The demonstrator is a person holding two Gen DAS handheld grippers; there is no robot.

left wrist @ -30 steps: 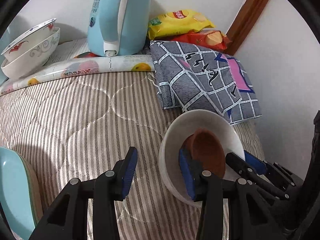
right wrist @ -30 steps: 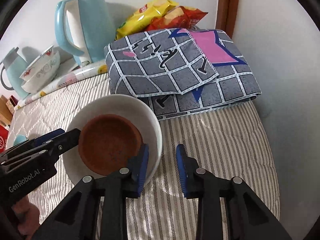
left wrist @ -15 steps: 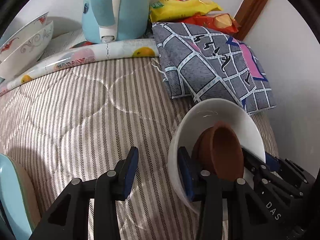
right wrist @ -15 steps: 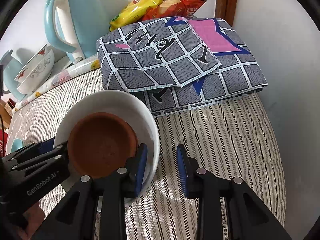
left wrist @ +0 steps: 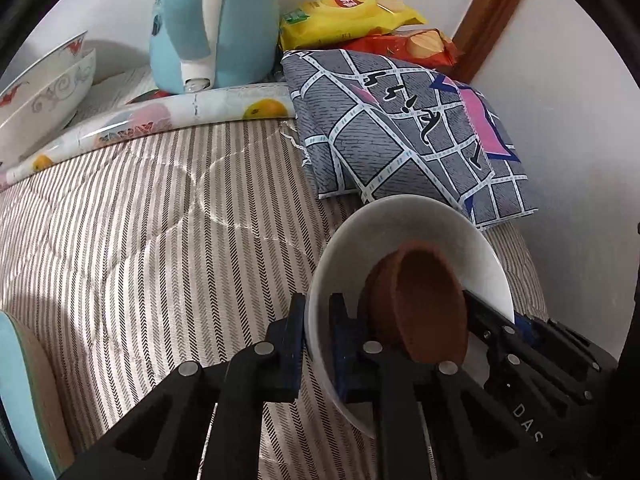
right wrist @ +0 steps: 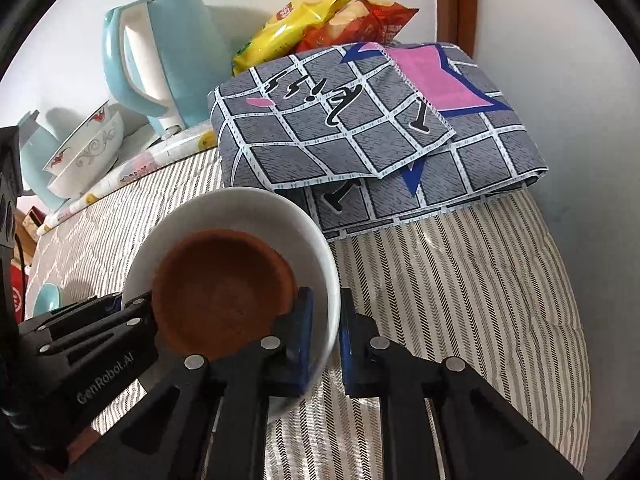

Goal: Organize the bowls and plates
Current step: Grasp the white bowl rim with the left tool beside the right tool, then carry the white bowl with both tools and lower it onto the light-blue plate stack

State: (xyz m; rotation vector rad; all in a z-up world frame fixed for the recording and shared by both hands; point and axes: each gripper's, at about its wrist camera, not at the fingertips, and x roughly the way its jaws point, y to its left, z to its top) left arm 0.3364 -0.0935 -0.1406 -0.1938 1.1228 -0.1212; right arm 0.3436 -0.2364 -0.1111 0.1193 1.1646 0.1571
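Note:
A white bowl [left wrist: 404, 228] with a small brown dish [left wrist: 424, 304] inside it is held tilted above a striped bed cover. My left gripper [left wrist: 318, 344] is shut on the bowl's near rim. My right gripper [right wrist: 324, 340] is shut on the opposite rim of the white bowl [right wrist: 240, 212]; the brown dish [right wrist: 224, 292] rests against its inner finger. Each gripper shows in the other's view. Two stacked patterned bowls [left wrist: 44, 96] sit at the far left, also in the right wrist view [right wrist: 88, 148].
A light blue kettle [left wrist: 212, 24] stands at the back. A folded grey checked cloth [left wrist: 404, 128] and snack bags [left wrist: 352, 16] lie at back right by the wall. A light blue plate's edge [left wrist: 20, 396] shows at lower left. A fruit-print mat [left wrist: 160, 116] edges the cover.
My left gripper has closed on the white bowl's rim, and both grippers have lifted and tilted the bowl with the brown dish in it.

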